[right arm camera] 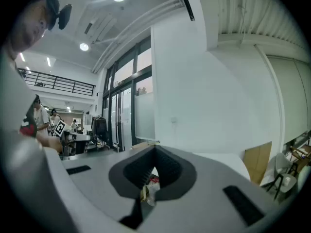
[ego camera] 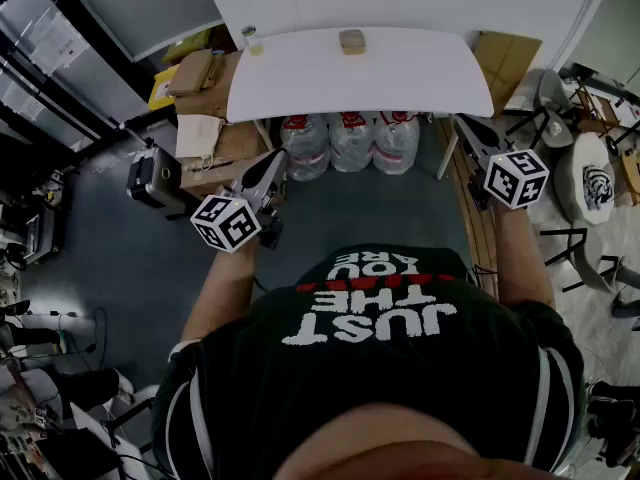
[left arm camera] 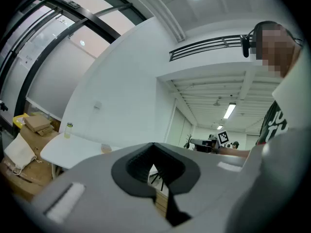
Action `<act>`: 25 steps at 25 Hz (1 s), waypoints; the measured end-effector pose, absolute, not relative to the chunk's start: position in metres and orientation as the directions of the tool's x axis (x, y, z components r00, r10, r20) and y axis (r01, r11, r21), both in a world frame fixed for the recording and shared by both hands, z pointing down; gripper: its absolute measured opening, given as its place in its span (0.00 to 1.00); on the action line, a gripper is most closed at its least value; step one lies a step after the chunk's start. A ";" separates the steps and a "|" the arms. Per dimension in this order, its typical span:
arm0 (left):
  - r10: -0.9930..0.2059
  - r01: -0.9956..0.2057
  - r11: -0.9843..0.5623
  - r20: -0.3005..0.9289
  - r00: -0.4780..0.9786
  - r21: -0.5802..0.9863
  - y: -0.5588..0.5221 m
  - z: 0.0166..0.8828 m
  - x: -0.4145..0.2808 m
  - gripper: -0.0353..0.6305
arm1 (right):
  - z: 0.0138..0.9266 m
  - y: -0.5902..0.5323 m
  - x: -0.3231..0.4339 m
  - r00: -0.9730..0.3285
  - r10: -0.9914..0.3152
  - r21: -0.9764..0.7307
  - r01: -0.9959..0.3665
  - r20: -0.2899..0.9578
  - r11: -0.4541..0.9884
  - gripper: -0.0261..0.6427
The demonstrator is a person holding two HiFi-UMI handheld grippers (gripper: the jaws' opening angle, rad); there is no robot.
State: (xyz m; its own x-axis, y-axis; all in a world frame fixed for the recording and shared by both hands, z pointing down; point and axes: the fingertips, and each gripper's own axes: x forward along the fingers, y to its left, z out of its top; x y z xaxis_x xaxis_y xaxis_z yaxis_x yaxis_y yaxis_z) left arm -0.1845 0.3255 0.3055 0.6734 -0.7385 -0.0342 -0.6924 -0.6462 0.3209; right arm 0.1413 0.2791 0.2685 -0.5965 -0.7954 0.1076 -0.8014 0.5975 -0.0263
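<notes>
A: Grippers?
B: Left gripper [ego camera: 272, 160] and right gripper [ego camera: 463, 121] – both closed on nothing (held in the air).
A: Nearest things?
B: Water jugs [ego camera: 350, 140] under the white table [ego camera: 400, 73] – a small block [ego camera: 352, 40] at its far edge.

I log a black short-sleeved T-shirt [ego camera: 380, 388] with white piping down the sleeves, white block lettering and a red bar on the chest. Left gripper [ego camera: 272, 163] and right gripper [ego camera: 468, 126] have grey shells and dark ribbed pads. Both carry white cubes [ego camera: 226, 222] bearing black square markers.
</notes>
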 end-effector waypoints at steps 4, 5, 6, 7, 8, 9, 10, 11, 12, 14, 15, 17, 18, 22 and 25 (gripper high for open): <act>-0.737 -0.692 -0.648 -0.032 0.676 0.319 0.323 0.306 -0.182 0.05 | 0.271 0.277 0.144 -0.594 -0.796 -0.025 -0.803 0.112 0.596 0.05; -0.736 -0.691 -0.649 -0.032 0.677 0.319 0.322 0.305 -0.182 0.05 | 0.271 0.277 0.145 -0.594 -0.797 -0.024 -0.803 0.113 0.595 0.05; -0.734 -0.690 -0.651 -0.032 0.678 0.318 0.321 0.305 -0.182 0.05 | 0.271 0.276 0.145 -0.594 -0.797 -0.024 -0.803 0.114 0.595 0.05; -0.733 -0.689 -0.652 -0.032 0.679 0.318 0.320 0.305 -0.181 0.05 | 0.271 0.275 0.145 -0.594 -0.797 -0.023 -0.803 0.115 0.595 0.05; -0.732 -0.688 -0.653 -0.032 0.680 0.317 0.319 0.304 -0.180 0.05 | 0.271 0.274 0.145 -0.594 -0.796 -0.023 -0.803 0.116 0.595 0.05; -0.731 -0.687 -0.654 -0.031 0.681 0.317 0.317 0.304 -0.179 0.05 | 0.271 0.273 0.146 -0.594 -0.796 -0.022 -0.803 0.117 0.595 0.05; -0.730 -0.687 -0.654 -0.029 0.682 0.316 0.316 0.303 -0.178 0.05 | 0.270 0.272 0.146 -0.594 -0.796 -0.021 -0.803 0.118 0.596 0.05; -0.730 -0.686 -0.655 -0.028 0.683 0.316 0.315 0.302 -0.177 0.05 | 0.270 0.272 0.147 -0.594 -0.796 -0.019 -0.803 0.118 0.596 0.05; -0.729 -0.686 -0.656 -0.027 0.684 0.315 0.314 0.302 -0.176 0.05 | 0.269 0.271 0.148 -0.593 -0.796 -0.017 -0.803 0.119 0.596 0.05; -0.726 -0.684 -0.658 -0.026 0.687 0.315 0.311 0.301 -0.173 0.05 | 0.269 0.269 0.150 -0.592 -0.797 -0.016 -0.804 0.120 0.595 0.05; -0.725 -0.683 -0.659 -0.026 0.688 0.315 0.310 0.301 -0.172 0.05 | 0.269 0.268 0.152 -0.591 -0.798 -0.018 -0.805 0.120 0.593 0.05; -0.724 -0.682 -0.660 -0.023 0.689 0.315 0.308 0.302 -0.168 0.05 | 0.269 0.266 0.157 -0.586 -0.802 -0.031 -0.809 0.120 0.587 0.05; -0.724 -0.683 -0.659 -0.020 0.690 0.315 0.307 0.303 -0.166 0.05 | 0.269 0.265 0.159 -0.584 -0.803 -0.041 -0.811 0.117 0.584 0.05; -0.725 -0.686 -0.656 -0.013 0.688 0.315 0.301 0.303 -0.151 0.05 | 0.267 0.262 0.174 -0.597 -0.797 -0.065 -0.803 0.096 0.593 0.05; -0.729 -0.689 -0.653 -0.013 0.684 0.315 0.295 0.301 -0.133 0.05 | 0.265 0.259 0.192 -0.607 -0.789 -0.054 -0.794 0.094 0.605 0.05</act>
State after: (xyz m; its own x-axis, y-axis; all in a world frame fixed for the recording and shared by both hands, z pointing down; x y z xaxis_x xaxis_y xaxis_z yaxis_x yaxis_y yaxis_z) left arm -0.1325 0.2948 0.3009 0.6845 -0.7289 -0.0127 -0.6891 -0.6526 0.3150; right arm 0.1920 0.2591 0.2651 -0.6071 -0.7890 0.0938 -0.7945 0.6049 -0.0540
